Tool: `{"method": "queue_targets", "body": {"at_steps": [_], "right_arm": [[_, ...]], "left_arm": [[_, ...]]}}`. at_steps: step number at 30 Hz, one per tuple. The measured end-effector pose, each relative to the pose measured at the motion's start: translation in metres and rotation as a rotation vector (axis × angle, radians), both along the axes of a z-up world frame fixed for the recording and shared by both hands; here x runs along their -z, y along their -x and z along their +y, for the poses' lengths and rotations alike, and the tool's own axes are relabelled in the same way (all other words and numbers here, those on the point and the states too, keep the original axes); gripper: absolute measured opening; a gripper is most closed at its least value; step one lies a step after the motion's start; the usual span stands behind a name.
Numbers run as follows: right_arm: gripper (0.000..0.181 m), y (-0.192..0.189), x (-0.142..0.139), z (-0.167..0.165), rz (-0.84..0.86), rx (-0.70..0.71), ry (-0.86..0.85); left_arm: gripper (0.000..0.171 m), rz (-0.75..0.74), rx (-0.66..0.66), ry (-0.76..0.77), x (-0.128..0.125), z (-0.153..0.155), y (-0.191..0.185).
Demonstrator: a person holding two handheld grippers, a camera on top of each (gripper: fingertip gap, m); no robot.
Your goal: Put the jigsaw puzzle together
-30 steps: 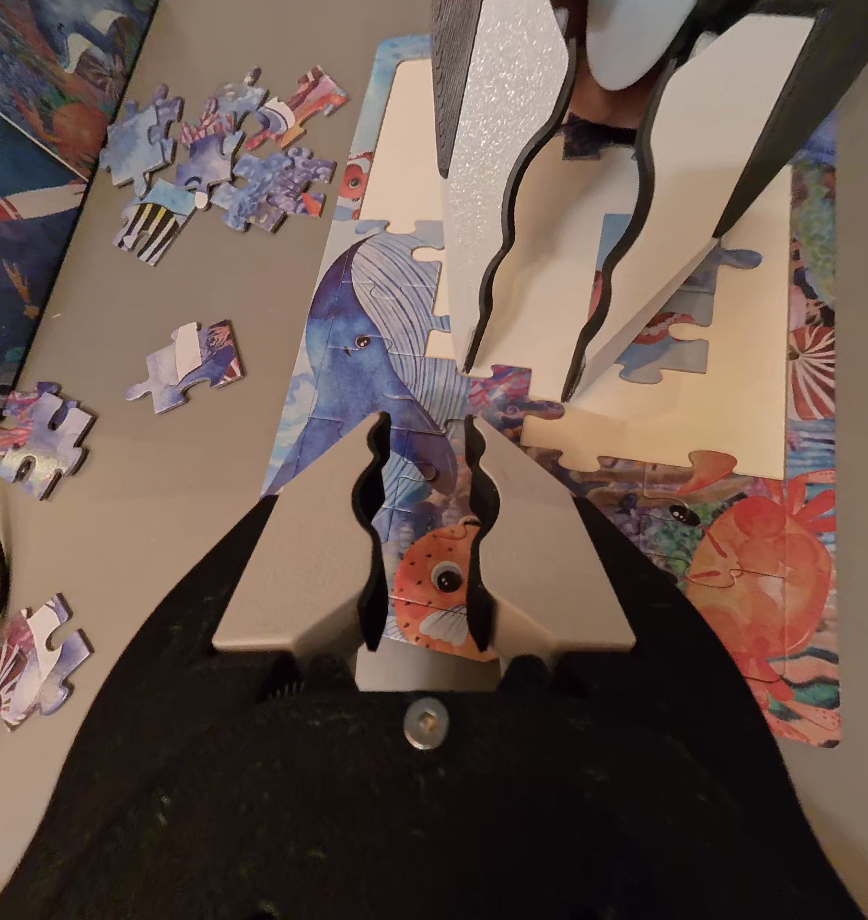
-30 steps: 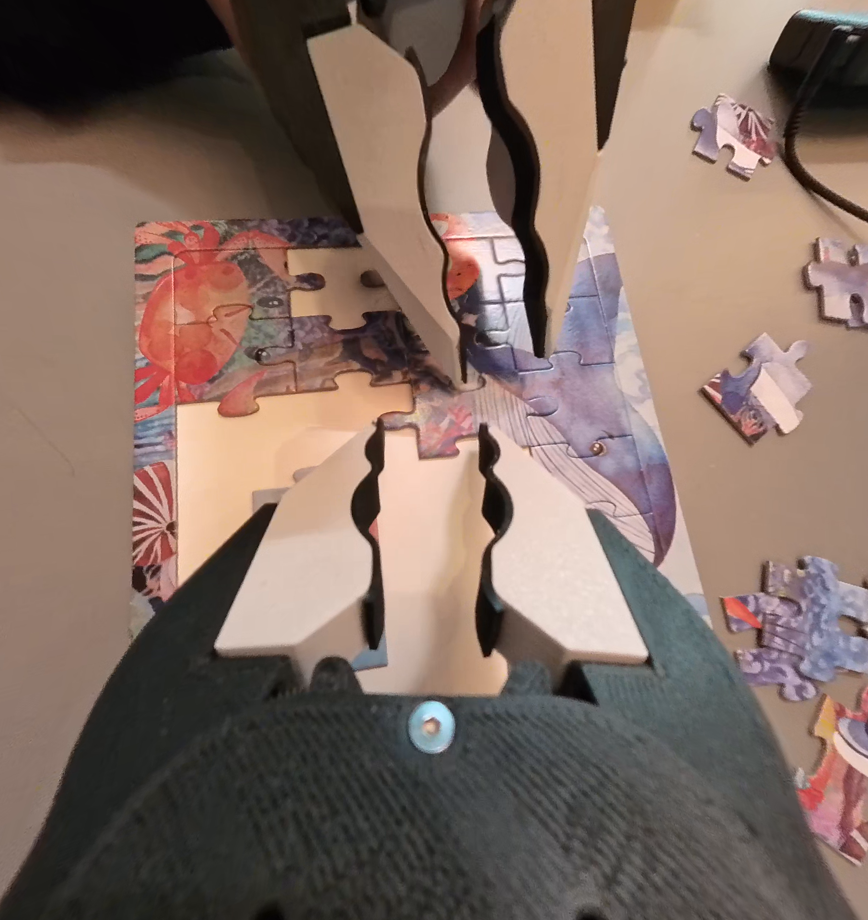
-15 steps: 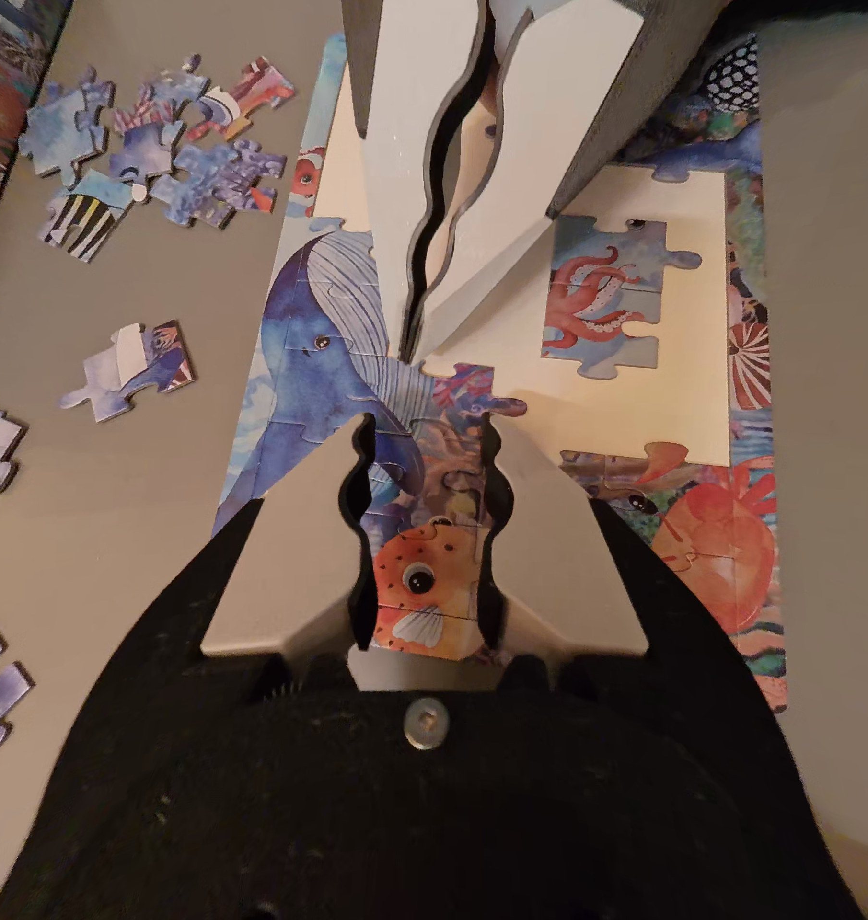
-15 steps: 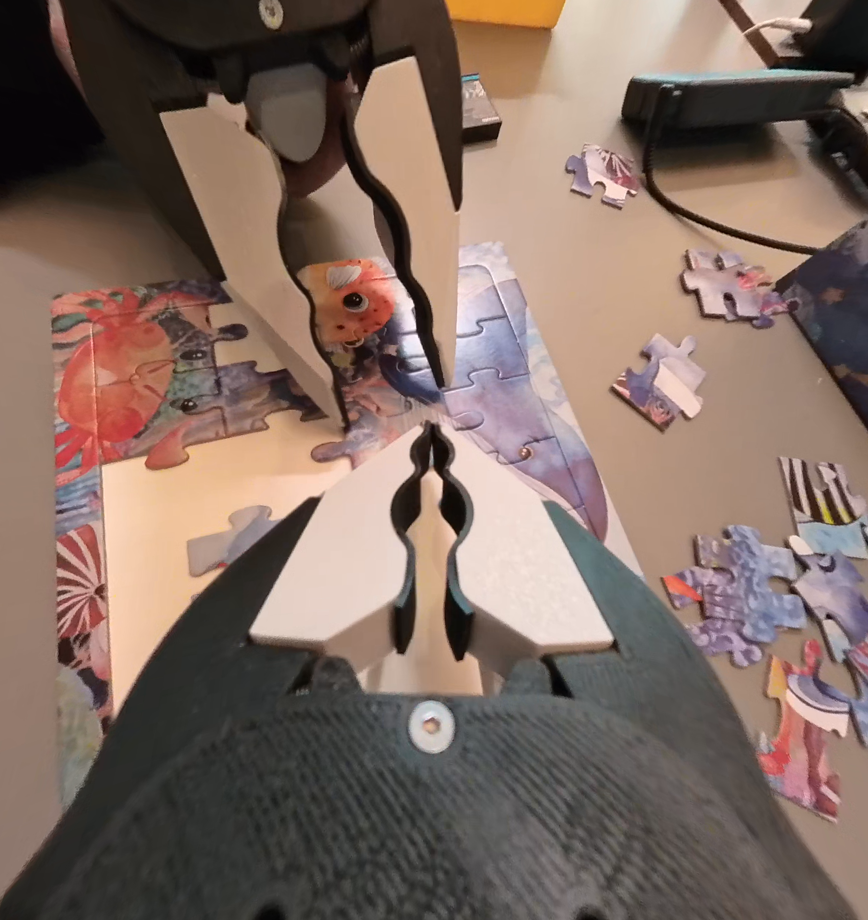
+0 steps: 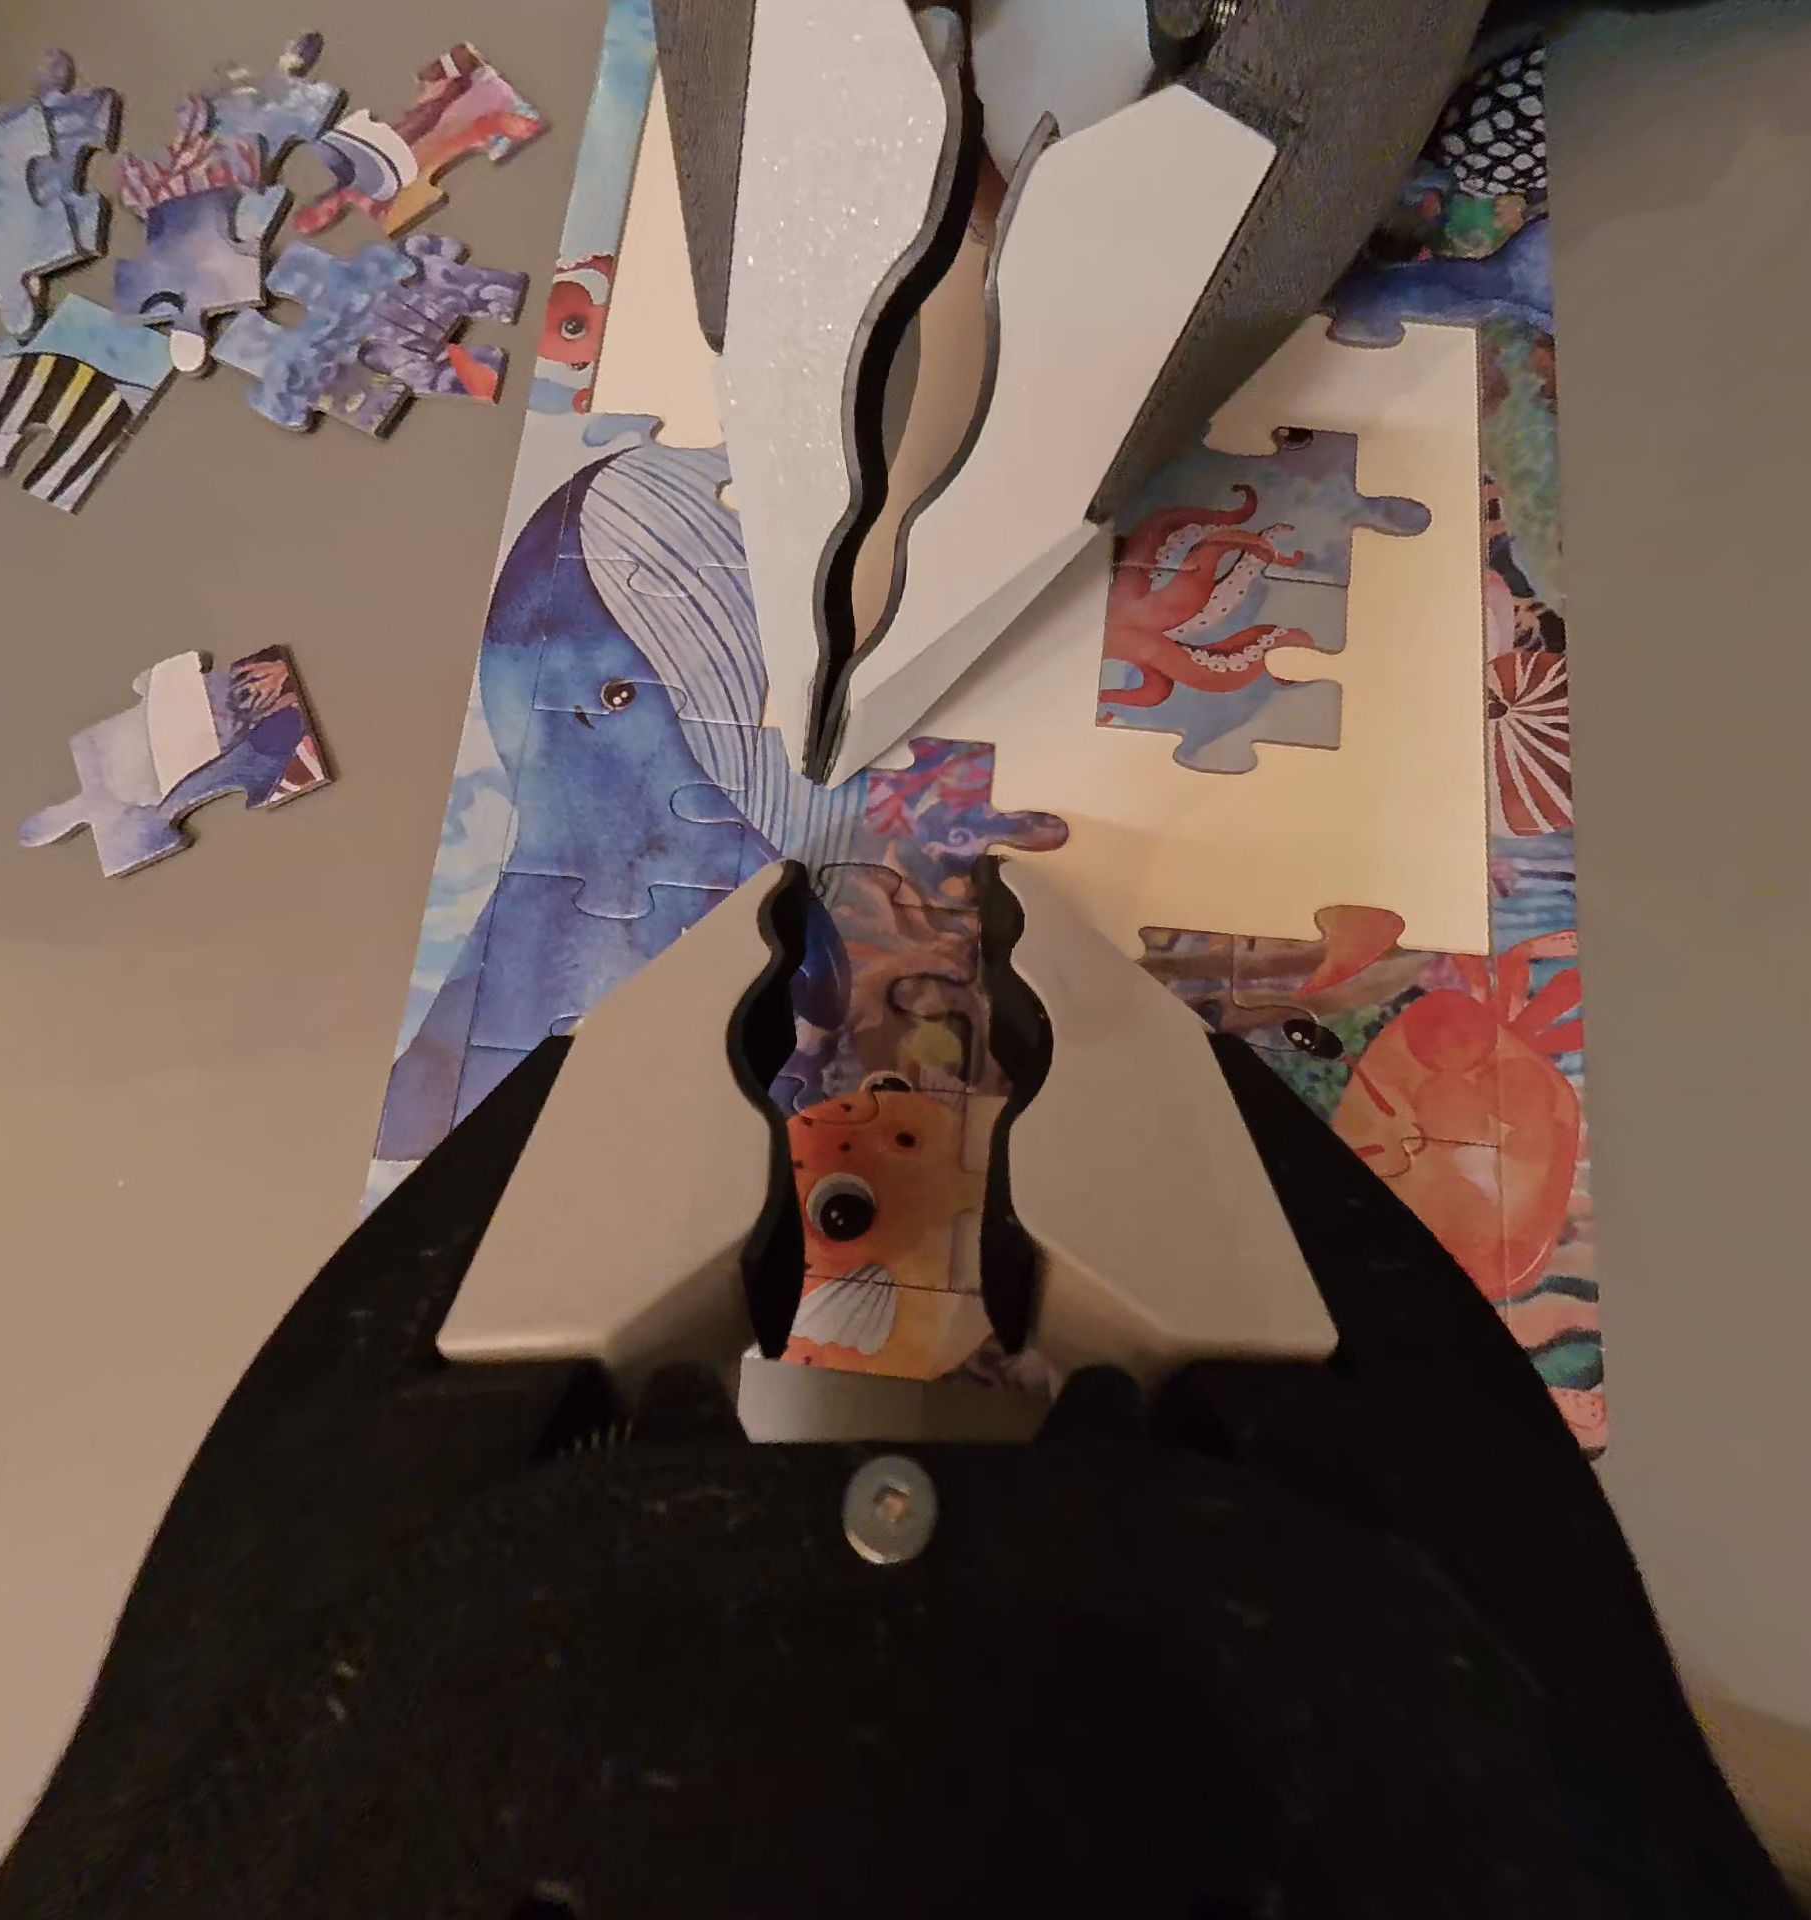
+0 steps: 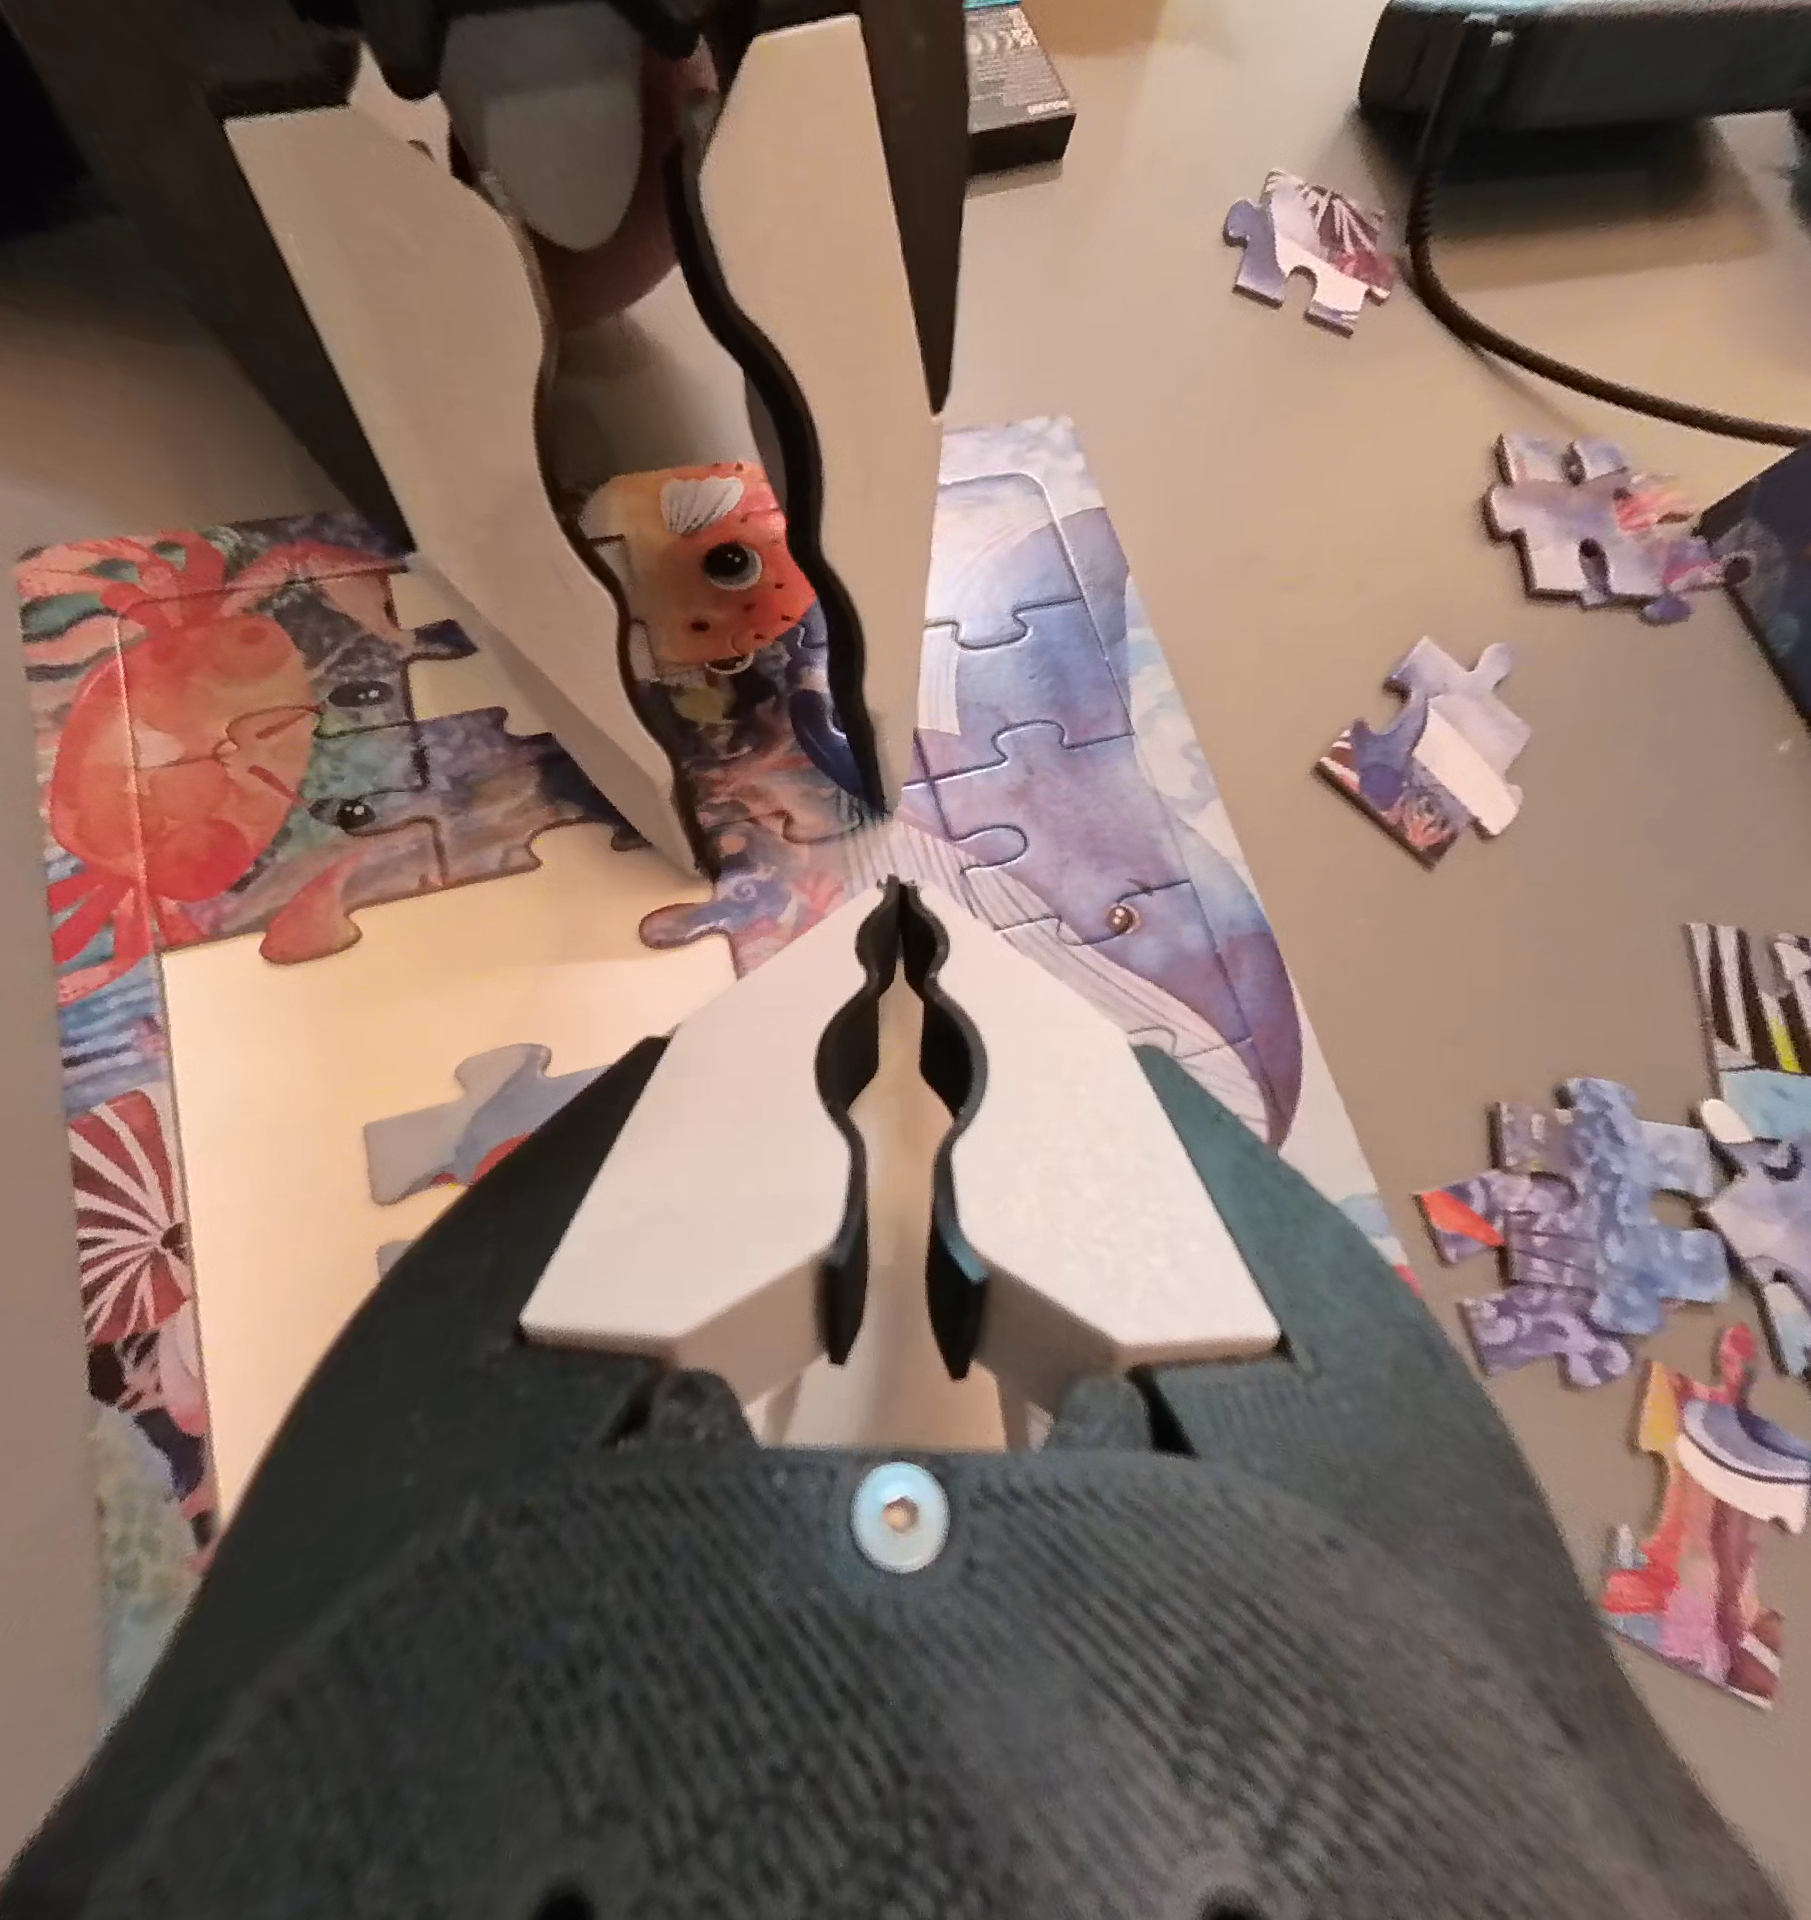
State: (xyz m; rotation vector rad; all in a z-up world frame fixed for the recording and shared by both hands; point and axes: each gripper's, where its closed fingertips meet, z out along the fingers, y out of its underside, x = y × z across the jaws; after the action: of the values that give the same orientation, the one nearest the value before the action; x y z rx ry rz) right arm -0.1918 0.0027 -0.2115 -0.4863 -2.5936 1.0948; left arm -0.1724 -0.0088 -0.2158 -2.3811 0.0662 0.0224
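The jigsaw puzzle board lies flat, partly filled: a blue whale, an orange puffer fish, a red crab. A joined pair of octopus pieces lies loose on the bare cream middle. My left gripper is open and empty, low over the fish and a coral piece. My right gripper is shut, with nothing seen between the fingers. Its tip rests at the seam between the whale and the coral piece. The two grippers face each other, tips almost touching.
Several loose pieces lie on the grey table beside the whale side: one alone, a cluster, others. A black cable, a dark device and a dark box corner sit farther off. Less than 4 cm separates the two grippers' tips. The blue whale sits 4 cm or so from the ends of my right fingers. The right camera catches it too, in the right wrist view. The orange puffer fish sits 5 cm or so from the ends of my left fingers. My right wrist view looks at it from another angle. The left tips stand about 9 cm off the red crab. Seen from the right wrist view as well.
My right gripper has gone from open to shut and its tip has come down to the whale and coral seam. My left gripper has stayed open over the fish.
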Motion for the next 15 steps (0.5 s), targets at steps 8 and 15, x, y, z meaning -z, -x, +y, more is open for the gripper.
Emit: {"method": "queue_targets", "body": {"at_steps": [8, 15], "right_arm": [[0.000, -0.004, 0.000, -0.004, -0.037, -0.014, 0.022], [0.000, 0.021, 0.000, 0.015, 0.079, 0.089, -0.051]], "left_arm": [[0.033, 0.001, 0.005, 0.002, 0.001, 0.001, -0.001], [0.030, 0.015, 0.025, 0.004, 0.001, 0.001, -0.004]]}}
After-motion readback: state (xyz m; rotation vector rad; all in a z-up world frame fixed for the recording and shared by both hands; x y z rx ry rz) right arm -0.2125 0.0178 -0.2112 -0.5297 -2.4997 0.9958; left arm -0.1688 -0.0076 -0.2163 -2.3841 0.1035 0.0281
